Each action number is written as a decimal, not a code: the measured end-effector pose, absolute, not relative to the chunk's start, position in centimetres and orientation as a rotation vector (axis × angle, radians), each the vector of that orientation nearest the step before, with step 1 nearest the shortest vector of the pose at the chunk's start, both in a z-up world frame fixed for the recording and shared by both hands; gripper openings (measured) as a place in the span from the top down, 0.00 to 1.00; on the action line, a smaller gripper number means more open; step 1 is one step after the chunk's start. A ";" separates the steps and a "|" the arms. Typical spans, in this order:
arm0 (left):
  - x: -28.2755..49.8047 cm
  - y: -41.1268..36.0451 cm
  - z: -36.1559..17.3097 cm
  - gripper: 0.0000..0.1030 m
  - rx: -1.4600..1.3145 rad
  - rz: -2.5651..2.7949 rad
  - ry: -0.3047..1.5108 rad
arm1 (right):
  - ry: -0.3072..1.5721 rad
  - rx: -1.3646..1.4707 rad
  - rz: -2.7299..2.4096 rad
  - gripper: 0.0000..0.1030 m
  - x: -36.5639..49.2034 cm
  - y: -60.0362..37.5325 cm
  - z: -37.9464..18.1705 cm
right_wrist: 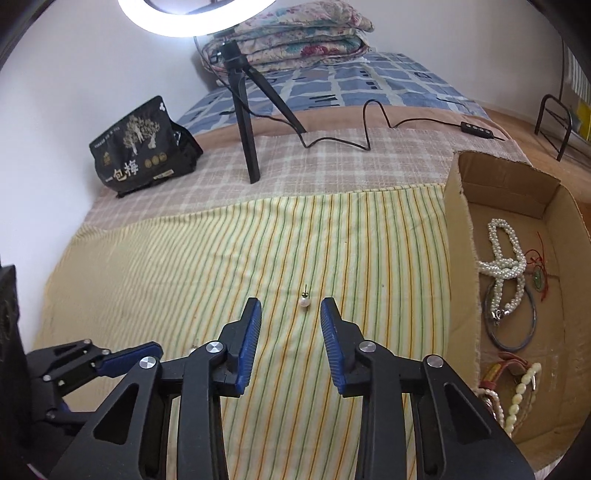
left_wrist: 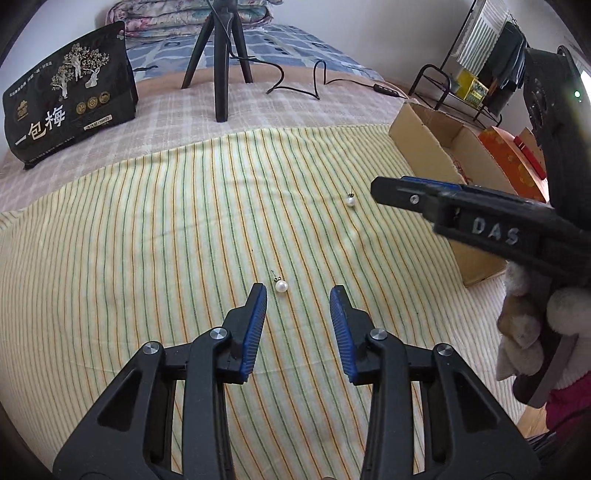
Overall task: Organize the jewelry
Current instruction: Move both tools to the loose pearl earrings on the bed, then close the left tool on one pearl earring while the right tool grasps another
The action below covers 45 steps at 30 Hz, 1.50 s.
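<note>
Two pearl stud earrings lie on the striped yellow cloth (left_wrist: 184, 221). In the left wrist view the near earring (left_wrist: 281, 286) lies just ahead of my open left gripper (left_wrist: 298, 295), close to its left fingertip. The far earring (left_wrist: 350, 201) lies beside the tip of my right gripper (left_wrist: 384, 190). In the right wrist view that earring (right_wrist: 304, 303) lies just ahead, between the fingertips of my open, empty right gripper (right_wrist: 290, 308). The left gripper (right_wrist: 122, 360) shows at lower left. A cardboard box (right_wrist: 458, 206) at right holds a pearl necklace (right_wrist: 504, 258), a bangle (right_wrist: 511, 325) and other jewelry.
A black tripod (right_wrist: 247, 136) with a ring light (right_wrist: 184, 18) stands behind the cloth, its cable (right_wrist: 369, 122) trailing right. A black snack bag (right_wrist: 142, 147) sits at back left. Folded quilts (right_wrist: 295, 40) lie at the far end. A metal rack (left_wrist: 454, 85) stands at right.
</note>
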<state>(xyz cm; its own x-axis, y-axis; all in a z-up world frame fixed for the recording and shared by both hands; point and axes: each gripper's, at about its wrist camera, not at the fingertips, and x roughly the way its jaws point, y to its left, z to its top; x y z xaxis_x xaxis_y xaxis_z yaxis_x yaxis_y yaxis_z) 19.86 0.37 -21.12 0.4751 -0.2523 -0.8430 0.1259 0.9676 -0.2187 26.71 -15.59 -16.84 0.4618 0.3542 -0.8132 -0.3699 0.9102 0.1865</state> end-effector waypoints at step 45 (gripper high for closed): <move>21.2 0.9 -23.9 0.95 -0.150 -0.208 1.080 | 1.008 -0.099 0.425 0.94 28.5 -13.8 -21.0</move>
<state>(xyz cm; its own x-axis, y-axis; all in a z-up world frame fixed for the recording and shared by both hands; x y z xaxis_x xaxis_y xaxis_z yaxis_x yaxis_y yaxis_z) 21.20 0.88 -23.94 0.4544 -0.2407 -0.8576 0.0947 0.9704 -0.2222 28.50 -13.77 -20.99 0.4592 0.2997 -0.8363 -0.3895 0.9140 0.1136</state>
